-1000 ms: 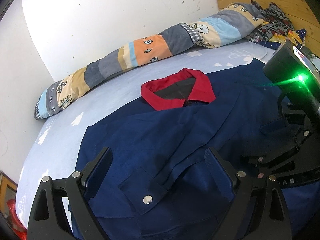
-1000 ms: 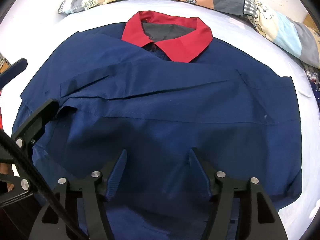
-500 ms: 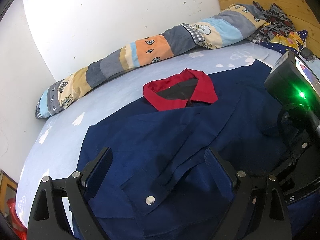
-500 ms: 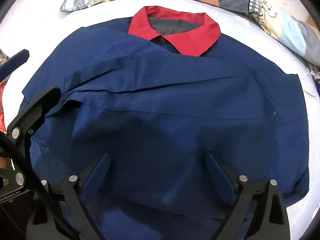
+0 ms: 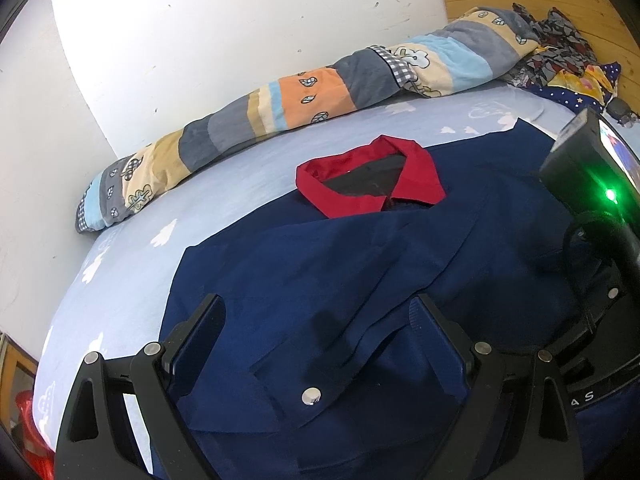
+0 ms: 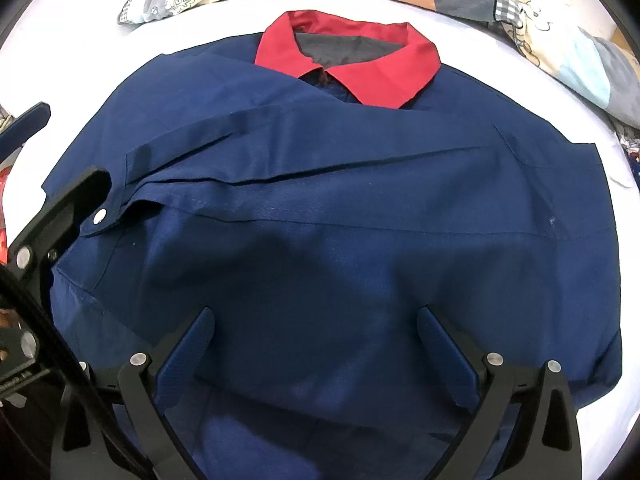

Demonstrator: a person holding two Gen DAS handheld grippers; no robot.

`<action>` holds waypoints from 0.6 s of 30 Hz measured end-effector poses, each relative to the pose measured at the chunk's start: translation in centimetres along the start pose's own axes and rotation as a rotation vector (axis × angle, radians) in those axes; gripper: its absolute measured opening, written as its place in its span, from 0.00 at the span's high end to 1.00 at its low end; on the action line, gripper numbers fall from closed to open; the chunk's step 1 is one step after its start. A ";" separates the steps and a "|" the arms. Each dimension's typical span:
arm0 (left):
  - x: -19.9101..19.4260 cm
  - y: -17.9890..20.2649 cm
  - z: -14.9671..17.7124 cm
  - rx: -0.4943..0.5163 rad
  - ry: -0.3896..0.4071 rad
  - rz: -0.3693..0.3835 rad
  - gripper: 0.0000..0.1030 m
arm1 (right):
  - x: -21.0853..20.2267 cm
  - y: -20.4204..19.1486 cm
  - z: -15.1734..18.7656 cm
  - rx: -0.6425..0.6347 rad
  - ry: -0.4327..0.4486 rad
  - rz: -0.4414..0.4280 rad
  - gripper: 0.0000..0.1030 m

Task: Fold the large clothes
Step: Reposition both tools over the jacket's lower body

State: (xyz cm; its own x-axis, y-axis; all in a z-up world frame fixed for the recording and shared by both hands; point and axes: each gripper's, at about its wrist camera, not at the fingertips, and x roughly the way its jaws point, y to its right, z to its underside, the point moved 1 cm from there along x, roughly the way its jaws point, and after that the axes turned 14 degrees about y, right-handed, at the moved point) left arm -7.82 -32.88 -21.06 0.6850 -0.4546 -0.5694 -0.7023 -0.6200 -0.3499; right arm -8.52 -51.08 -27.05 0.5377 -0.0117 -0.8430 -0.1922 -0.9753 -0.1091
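Observation:
A navy blue jacket [image 6: 360,208] with a red collar [image 6: 384,68] lies flat on the bed, its sleeves folded across the body. It also shows in the left wrist view [image 5: 340,272], collar [image 5: 416,184] at the far side. A sleeve cuff with a silver snap [image 5: 311,396] lies between the fingers of my left gripper [image 5: 316,316], which is open just above the cloth. My right gripper [image 6: 316,316] is open over the jacket's lower part and holds nothing. The left gripper's finger [image 6: 68,208] shows at the left edge of the right wrist view.
The bed has a pale blue sheet [image 5: 168,216]. A long patchwork bolster [image 5: 288,96] lies along the white wall. A pile of patterned clothes [image 5: 560,60] sits by the wooden headboard [image 5: 560,4]. The right gripper's body with a green light [image 5: 592,184] is at the right.
My right gripper's fingers have spread from narrow to wide open. Both grippers have drawn back a little, so the jacket sits slightly farther off. The jacket has not moved.

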 end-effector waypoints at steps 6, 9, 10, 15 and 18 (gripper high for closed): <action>-0.5 -0.2 0.0 0.003 0.010 -0.006 0.10 | 0.0 -0.3 0.2 -0.014 0.010 0.012 0.01; -0.7 -0.4 0.0 0.004 0.012 -0.009 0.10 | 0.0 -0.4 0.4 -0.023 0.026 0.018 0.01; -0.7 -0.4 0.0 0.003 0.012 -0.010 0.10 | 0.0 -0.4 0.4 -0.026 0.031 0.020 0.01; -1.4 -0.6 -0.2 0.001 0.021 -0.017 0.10 | -0.4 -0.5 1.0 -0.041 0.062 0.028 0.00; -1.8 -0.8 -0.2 0.004 0.022 -0.017 0.10 | -0.6 -0.5 1.2 -0.050 0.080 0.026 0.00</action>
State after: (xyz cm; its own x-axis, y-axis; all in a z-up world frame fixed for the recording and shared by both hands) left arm -8.47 -31.68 -19.61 0.7010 -0.4578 -0.5468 -0.6911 -0.6253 -0.3625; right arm -9.73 -50.31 -27.14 0.5971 -0.0525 -0.8005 -0.1665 -0.9842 -0.0597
